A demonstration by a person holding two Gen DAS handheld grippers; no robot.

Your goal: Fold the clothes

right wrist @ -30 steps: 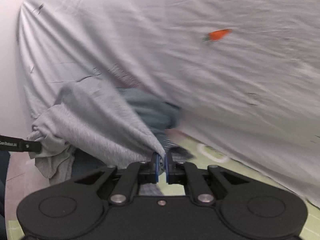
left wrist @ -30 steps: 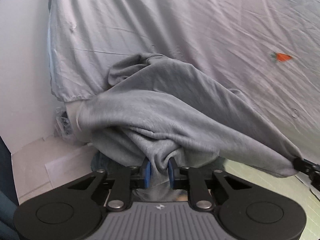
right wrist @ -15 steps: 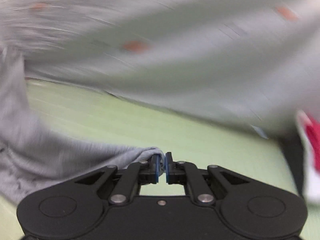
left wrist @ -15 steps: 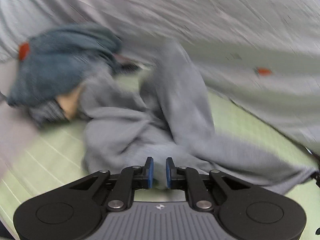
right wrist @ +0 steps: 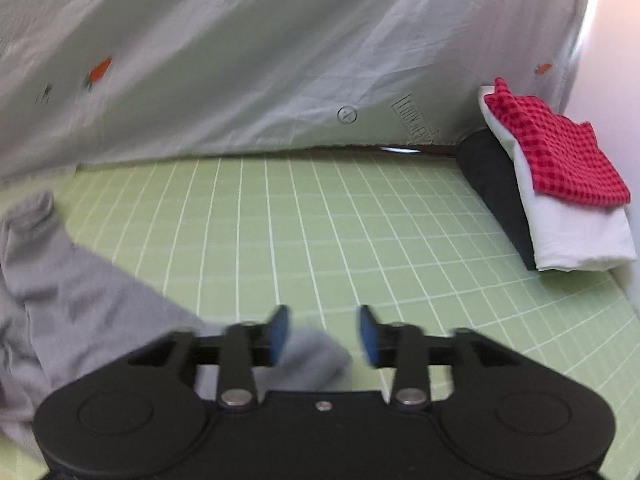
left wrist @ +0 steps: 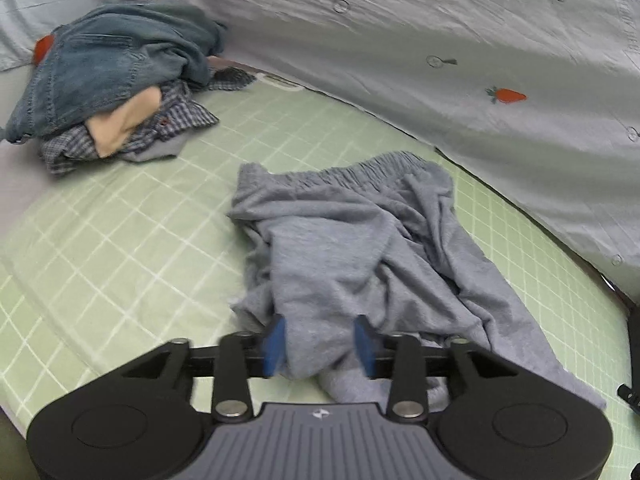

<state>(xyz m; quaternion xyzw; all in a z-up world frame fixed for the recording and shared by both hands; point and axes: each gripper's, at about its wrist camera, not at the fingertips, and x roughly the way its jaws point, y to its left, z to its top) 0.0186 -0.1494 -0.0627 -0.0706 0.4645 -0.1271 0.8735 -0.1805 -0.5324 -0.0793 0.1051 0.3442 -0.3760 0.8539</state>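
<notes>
Grey sweatpants lie crumpled on the green grid mat, waistband at the far end. My left gripper is open, its blue pads either side of a loose fold of the pants. In the right wrist view the pants lie at the left, one end reaching between the open fingers of my right gripper, which grips nothing.
A pile of unfolded clothes topped by jeans sits at the mat's far left. A folded stack with a red checked cloth on white and black items stands at the right. A pale sheet hangs behind the mat.
Both grippers carried the grey pants from the pile to the mat's middle, laid them down, and have opened and let go.
</notes>
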